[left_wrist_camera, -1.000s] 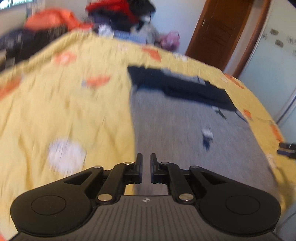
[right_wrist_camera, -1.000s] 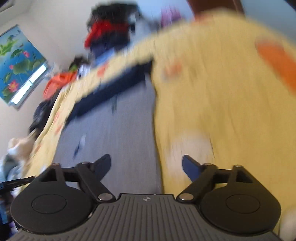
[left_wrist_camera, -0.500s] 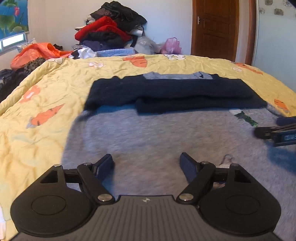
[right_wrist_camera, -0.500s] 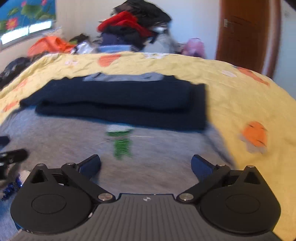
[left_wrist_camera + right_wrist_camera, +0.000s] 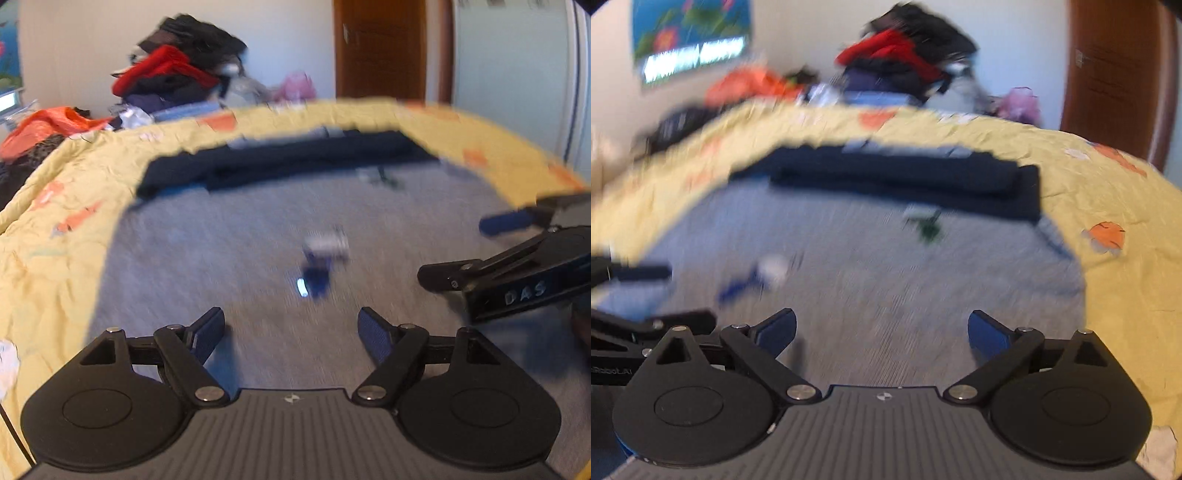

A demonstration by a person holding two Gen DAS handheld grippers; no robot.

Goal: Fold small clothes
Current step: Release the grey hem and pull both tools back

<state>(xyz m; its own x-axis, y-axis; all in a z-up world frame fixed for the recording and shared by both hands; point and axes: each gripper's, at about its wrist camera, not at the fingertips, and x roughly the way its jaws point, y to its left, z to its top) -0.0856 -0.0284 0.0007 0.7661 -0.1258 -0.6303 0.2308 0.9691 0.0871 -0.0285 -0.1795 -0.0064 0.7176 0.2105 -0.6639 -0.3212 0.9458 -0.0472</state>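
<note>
Here the bed [image 5: 62, 258], under a yellow quilt, carries a grey garment [image 5: 229, 251] spread flat over its middle, its navy band [image 5: 288, 162] folded along the far side toward the bed's far edge. The step in hand looks like taking the garment's near hem to bring it over in a fold. To do that well, each gripper should come down at a near corner of the garment, pinch one layer of grey cloth without catching the quilt, and both should lift together and level so the fold line stays straight. The cloth is soft and will sag between two holds, so a slack middle is the likely fault.

The left gripper [image 5: 291, 332] hangs over the near part of the garment, jaws wide apart, holding nothing. The right gripper [image 5: 882, 332] does the same, jaws spread and empty.

The left view shows the garment's left edge against the quilt and, at its right, the right gripper side-on; it shows little of the garment's right edge. The right view shows that right edge and near-right corner plainly, an orange motif [image 5: 1106, 236] on the quilt beside it, and a wall picture [image 5: 690, 37]. Both views are blurred, so the small prints [image 5: 321, 258] on the grey cloth cannot be made out.
</note>
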